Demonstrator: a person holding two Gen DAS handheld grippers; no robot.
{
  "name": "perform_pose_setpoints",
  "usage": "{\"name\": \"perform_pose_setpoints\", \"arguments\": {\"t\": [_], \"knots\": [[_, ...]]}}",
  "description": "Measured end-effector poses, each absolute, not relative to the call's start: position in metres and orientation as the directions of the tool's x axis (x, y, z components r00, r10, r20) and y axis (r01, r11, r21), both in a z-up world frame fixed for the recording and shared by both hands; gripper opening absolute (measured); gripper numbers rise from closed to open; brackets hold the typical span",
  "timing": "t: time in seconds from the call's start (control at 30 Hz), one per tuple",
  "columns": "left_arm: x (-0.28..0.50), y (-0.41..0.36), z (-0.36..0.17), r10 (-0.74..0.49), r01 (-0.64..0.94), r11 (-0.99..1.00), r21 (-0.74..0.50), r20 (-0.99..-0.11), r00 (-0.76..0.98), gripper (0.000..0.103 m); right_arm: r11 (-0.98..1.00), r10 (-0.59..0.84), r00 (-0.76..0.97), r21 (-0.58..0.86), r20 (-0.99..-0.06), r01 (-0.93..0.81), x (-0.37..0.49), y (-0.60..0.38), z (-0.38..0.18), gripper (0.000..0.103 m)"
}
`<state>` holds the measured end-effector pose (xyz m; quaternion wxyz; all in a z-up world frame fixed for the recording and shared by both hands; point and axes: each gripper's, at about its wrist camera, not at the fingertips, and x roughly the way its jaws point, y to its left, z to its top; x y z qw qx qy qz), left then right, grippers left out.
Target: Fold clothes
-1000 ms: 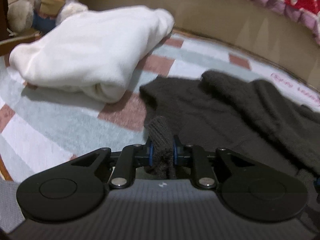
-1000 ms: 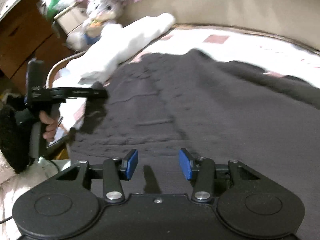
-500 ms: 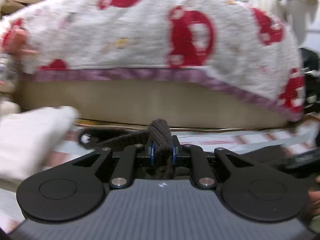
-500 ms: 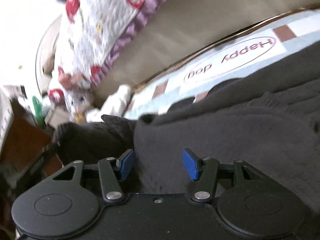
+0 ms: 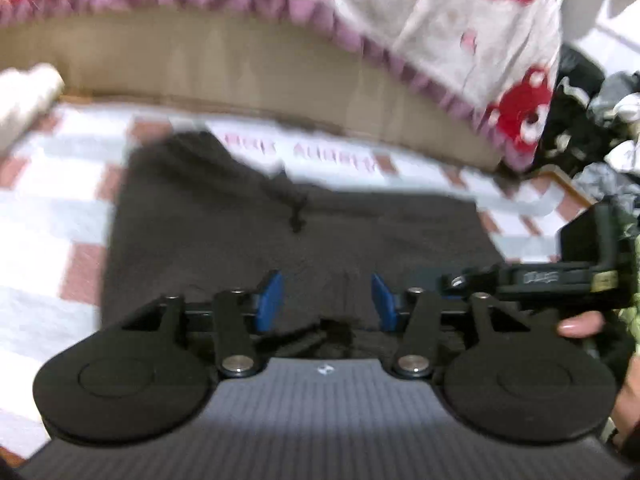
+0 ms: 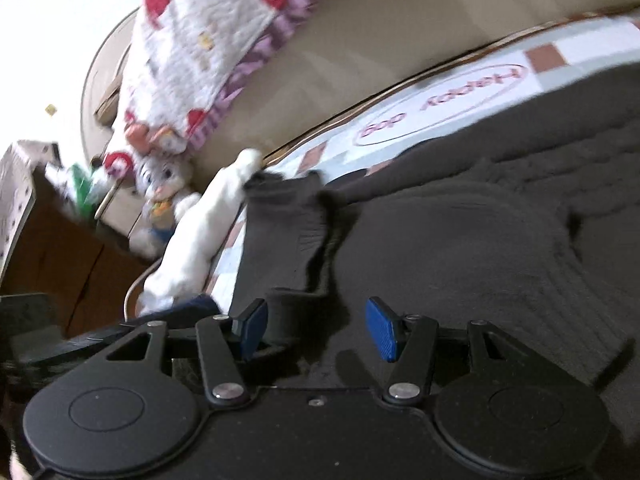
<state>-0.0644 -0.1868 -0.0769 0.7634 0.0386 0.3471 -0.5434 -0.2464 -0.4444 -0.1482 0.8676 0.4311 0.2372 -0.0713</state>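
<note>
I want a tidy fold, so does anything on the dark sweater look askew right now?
Yes. On the dark sweater, the ribbed sleeve end lies bunched and twisted at its upper left corner, partly off the body onto the checked bedsheet. The rest lies fairly flat.

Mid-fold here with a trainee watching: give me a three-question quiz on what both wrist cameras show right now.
1. True or false: the left gripper is clamped on the dark sweater.
2. Which garment lies beside the dark sweater, towards the stuffed rabbit? A) white garment B) blue jeans C) striped shirt
3. Fill in: the right gripper hovers with jaws ____ over the dark sweater.

Key: 1 false, its jaws have just opened and hold nothing. 2 A. 3 open.
</note>
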Motion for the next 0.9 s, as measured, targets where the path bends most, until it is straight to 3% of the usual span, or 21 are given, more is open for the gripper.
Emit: {"name": "perform_pose_setpoints", "arguments": {"t": [0.17,0.33,0.43,0.47,0.5,0.63,0.67,0.77,0.87,0.9], "knots": [[-0.037,-0.141,-0.097,-0.700,0.741,0.625,-0.247,-0.598,0.391,0.054,0.561,0.126,0.884,0.767,-0.450,0.311,-0.233,-0.439,-0.156,0.061],[-0.020,-0.131,-0.127,-0.643,0.677,0.668,-0.307,-0.697,0.318,0.053,0.537,0.108,0.868,0.763,-0.484,0.359,-0.223,-0.431,-0.167,0.063],[-0.030,-0.139,-0.129,-0.633,0.711,0.648,-0.273,-0.712,0.304,0.053,0.564,0.094,0.867,0.744,-0.489,0.359,-0.209,-0.428,-0.168,0.062],[-0.032,-0.137,-0.126,-0.646,0.717,0.639,-0.278,-0.701,0.303,0.053,0.580,0.090,0.869,0.735,-0.486,0.351,-0.204,-0.428,-0.167,0.053],[-0.034,-0.134,-0.122,-0.661,0.720,0.630,-0.289,-0.687,0.302,0.054,0.595,0.088,0.873,0.728,-0.480,0.341,-0.199,-0.427,-0.165,0.010],[-0.032,-0.105,-0.105,-0.739,0.703,0.595,-0.389,-0.609,0.288,0.055,0.592,0.108,0.957,0.791,-0.269,0.156,-0.221,-0.427,-0.120,0.010],[-0.031,-0.098,-0.103,-0.755,0.692,0.586,-0.421,-0.594,0.277,0.056,0.607,0.105,0.957,0.780,-0.270,0.153,-0.227,-0.426,-0.112,0.010],[-0.028,-0.086,-0.103,-0.783,0.665,0.566,-0.487,-0.570,0.249,0.057,0.712,-0.003,0.901,0.632,-0.434,0.307,-0.235,-0.417,-0.099,0.010],[-0.032,-0.096,-0.112,-0.768,0.699,0.530,-0.480,-0.621,0.156,0.057,0.742,-0.192,0.734,0.393,-0.651,0.543,-0.222,-0.414,-0.124,0.014],[-0.036,-0.101,-0.117,-0.752,0.715,0.519,-0.468,-0.647,0.123,0.057,0.719,-0.205,0.694,0.375,-0.690,0.586,-0.220,-0.416,-0.134,0.015]]}}
